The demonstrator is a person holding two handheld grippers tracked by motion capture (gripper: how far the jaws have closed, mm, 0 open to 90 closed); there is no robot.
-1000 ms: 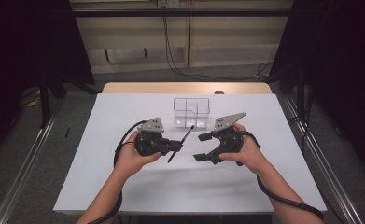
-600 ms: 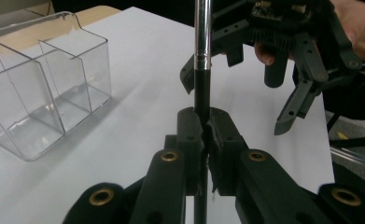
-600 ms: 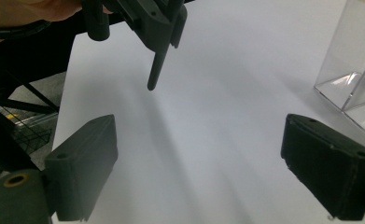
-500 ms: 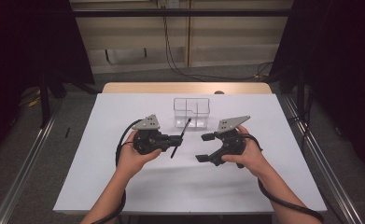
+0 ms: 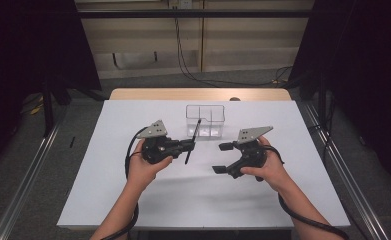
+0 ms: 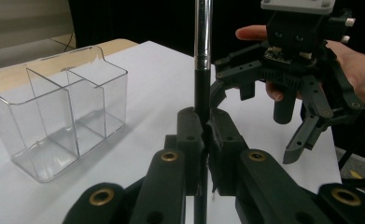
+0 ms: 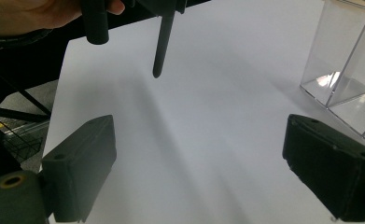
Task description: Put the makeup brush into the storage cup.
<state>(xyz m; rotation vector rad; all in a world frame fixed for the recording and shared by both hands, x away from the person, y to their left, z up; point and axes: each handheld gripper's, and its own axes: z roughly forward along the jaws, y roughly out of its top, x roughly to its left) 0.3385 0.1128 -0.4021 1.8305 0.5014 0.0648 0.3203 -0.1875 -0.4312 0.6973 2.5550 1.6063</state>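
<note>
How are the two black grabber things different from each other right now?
The left gripper is shut on a thin black pen; the right gripper is wide open and holds nothing. The left gripper sits closer to the clear box, while the right gripper hangs off to its side. Both are black, each held in one hand above the white table.

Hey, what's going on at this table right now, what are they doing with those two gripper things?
A person holds a gripper in each hand over a white table. The left gripper is shut on a thin black pen, gripped partway along its length. The right gripper is open and empty. A clear divided organizer stands empty just beyond them. The pen is not in it yet.
</note>
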